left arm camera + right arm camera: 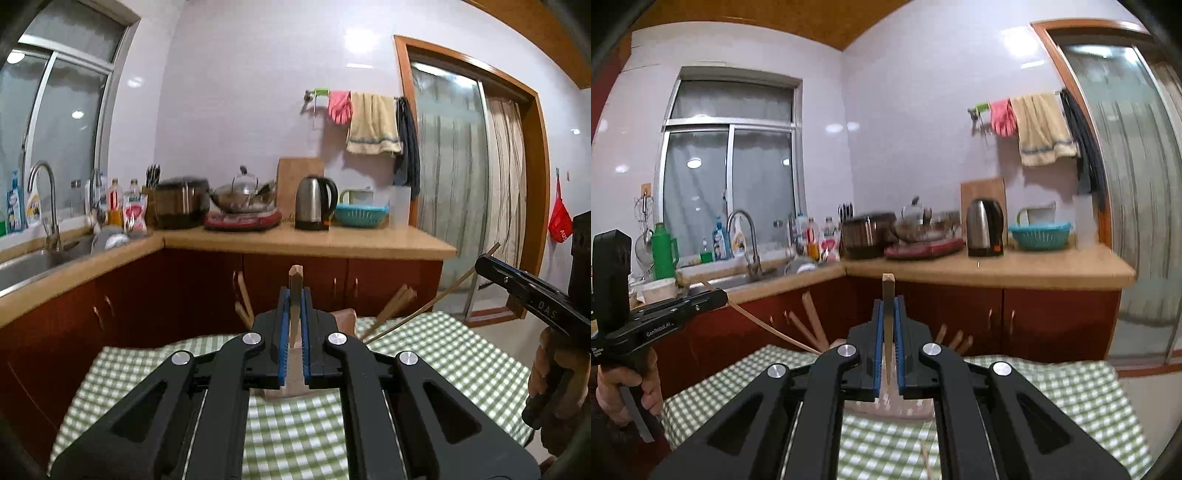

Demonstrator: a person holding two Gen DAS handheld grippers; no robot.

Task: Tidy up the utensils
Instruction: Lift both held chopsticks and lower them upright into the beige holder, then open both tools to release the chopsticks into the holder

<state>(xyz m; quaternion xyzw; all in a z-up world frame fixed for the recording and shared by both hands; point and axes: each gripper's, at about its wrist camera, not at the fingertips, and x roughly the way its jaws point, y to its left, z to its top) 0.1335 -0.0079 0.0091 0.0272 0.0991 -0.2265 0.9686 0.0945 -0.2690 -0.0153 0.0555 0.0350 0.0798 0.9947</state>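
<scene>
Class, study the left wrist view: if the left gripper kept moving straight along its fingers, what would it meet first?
Probably the pinkish holder with chopsticks, just beyond the left gripper, which grips a wooden stick; then the red cabinets. Depth is uncertain.

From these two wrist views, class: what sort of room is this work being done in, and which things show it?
Most likely a home kitchen: a sink with a tap, an electric kettle on the wooden counter, and a lidded wok on a hob.
</scene>
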